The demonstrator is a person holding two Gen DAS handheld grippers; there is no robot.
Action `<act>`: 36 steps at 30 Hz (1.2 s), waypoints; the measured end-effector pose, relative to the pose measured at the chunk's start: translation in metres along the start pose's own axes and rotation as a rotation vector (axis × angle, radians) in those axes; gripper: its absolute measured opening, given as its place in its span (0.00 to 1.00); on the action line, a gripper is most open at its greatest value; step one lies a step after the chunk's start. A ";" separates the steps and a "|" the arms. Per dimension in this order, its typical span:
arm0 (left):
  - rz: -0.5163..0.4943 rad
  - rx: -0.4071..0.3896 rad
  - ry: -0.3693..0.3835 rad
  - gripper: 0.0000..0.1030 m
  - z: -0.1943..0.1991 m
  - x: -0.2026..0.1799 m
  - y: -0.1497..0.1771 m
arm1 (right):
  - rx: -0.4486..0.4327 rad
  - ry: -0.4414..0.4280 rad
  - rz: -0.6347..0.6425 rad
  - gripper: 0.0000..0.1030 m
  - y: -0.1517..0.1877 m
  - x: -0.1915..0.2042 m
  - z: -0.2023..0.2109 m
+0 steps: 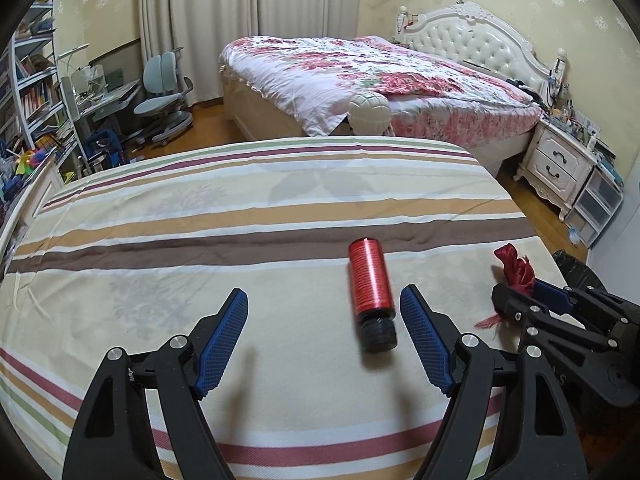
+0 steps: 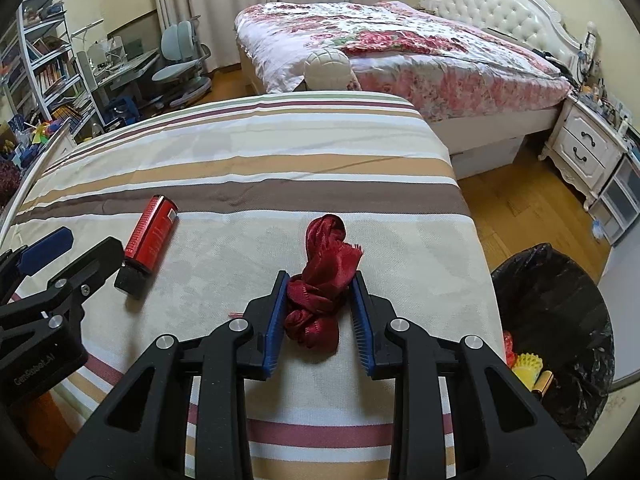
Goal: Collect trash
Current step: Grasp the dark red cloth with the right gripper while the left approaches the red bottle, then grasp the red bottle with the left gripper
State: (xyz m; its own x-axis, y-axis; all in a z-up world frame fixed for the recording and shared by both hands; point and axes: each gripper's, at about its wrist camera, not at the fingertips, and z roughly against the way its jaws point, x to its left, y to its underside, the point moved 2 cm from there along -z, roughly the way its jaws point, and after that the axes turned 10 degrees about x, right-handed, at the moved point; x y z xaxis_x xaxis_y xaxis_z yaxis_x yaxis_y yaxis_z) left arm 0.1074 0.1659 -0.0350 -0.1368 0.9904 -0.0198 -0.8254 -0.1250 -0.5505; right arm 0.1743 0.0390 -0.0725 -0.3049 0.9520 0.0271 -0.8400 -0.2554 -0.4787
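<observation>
The right claw (image 2: 320, 280) is squeezed nearly closed on a crumpled red ribbon (image 2: 320, 280) resting on the striped bed (image 2: 280, 152), with the black-lined bin (image 2: 560, 312) at its three o'clock. The left claw (image 1: 324, 300) gapes wide and empty, a red can (image 1: 370, 284) lying on the bed just inside its right finger, untouched.

Bottle and ribbon side by side on the bench.
The bottle (image 2: 150, 236) lies left of the ribbon (image 2: 320, 280); a bin (image 2: 560, 280) sits off the bench's (image 2: 280, 152) right edge, a bed (image 2: 400, 48) behind.

Two wrist views, close, angled down (side by side), sharing striped bedspread (image 1: 240, 216).
</observation>
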 end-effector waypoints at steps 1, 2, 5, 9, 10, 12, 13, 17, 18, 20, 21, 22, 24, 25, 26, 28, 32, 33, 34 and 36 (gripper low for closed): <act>-0.004 0.004 -0.003 0.74 -0.003 -0.002 -0.001 | -0.001 0.001 0.002 0.29 0.001 0.000 0.000; -0.007 0.009 -0.007 0.74 -0.006 -0.004 -0.003 | -0.003 0.002 0.005 0.29 0.001 0.001 0.000; -0.016 0.032 -0.014 0.74 -0.015 -0.009 -0.005 | -0.006 0.002 0.010 0.29 0.002 0.000 0.000; -0.024 0.053 -0.012 0.66 -0.020 -0.010 -0.006 | -0.007 0.002 0.009 0.29 0.002 0.000 0.000; -0.029 0.058 -0.012 0.63 -0.021 -0.010 -0.005 | -0.007 0.002 0.009 0.29 0.002 0.000 0.000; -0.042 0.070 -0.008 0.51 -0.023 -0.012 -0.004 | -0.008 0.002 0.008 0.29 0.002 0.000 0.000; -0.047 0.076 -0.006 0.48 -0.024 -0.013 -0.003 | -0.008 0.002 0.009 0.29 0.002 0.000 0.000; -0.061 0.081 -0.004 0.37 -0.024 -0.015 0.000 | -0.013 0.003 0.006 0.29 0.001 0.000 0.002; -0.063 0.080 -0.003 0.33 -0.024 -0.015 0.001 | -0.014 0.004 0.005 0.29 0.001 0.001 0.002; -0.067 0.075 -0.001 0.24 -0.023 -0.016 0.002 | -0.016 0.005 0.004 0.29 0.002 0.001 0.003; -0.068 0.074 0.006 0.24 -0.023 -0.016 0.002 | -0.017 0.006 0.004 0.29 0.003 0.002 0.003; -0.070 0.073 0.008 0.24 -0.023 -0.016 0.002 | -0.017 0.007 0.005 0.29 0.004 0.003 0.004; -0.072 0.073 0.011 0.24 -0.022 -0.016 0.002 | -0.018 0.007 0.004 0.29 0.004 0.004 0.004; -0.073 0.073 0.012 0.24 -0.022 -0.017 0.002 | -0.017 0.007 0.004 0.29 0.004 0.003 0.004; -0.075 0.072 0.014 0.24 -0.021 -0.017 0.002 | -0.016 0.007 0.004 0.29 0.004 0.004 0.004; -0.076 0.068 0.015 0.24 -0.019 -0.017 0.003 | -0.016 0.005 0.003 0.29 0.005 0.004 0.004; -0.076 0.059 0.018 0.24 -0.014 -0.019 0.007 | -0.018 -0.001 -0.004 0.29 0.009 0.002 0.006; -0.075 0.057 0.021 0.24 -0.012 -0.019 0.008 | -0.018 -0.003 -0.008 0.29 0.010 0.002 0.007; -0.076 0.054 0.022 0.24 -0.010 -0.019 0.009 | -0.020 -0.005 -0.012 0.29 0.012 0.002 0.009; -0.077 0.043 0.026 0.24 -0.004 -0.020 0.011 | -0.026 -0.005 -0.016 0.29 0.016 0.000 0.013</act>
State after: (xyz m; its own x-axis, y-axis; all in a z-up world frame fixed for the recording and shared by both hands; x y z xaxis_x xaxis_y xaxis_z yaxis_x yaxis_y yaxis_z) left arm 0.1035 0.1449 -0.0443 -0.0578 0.9983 -0.0008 -0.8560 -0.0499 -0.5145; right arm 0.1552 0.0331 -0.0691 -0.2939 0.9550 0.0398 -0.8331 -0.2355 -0.5004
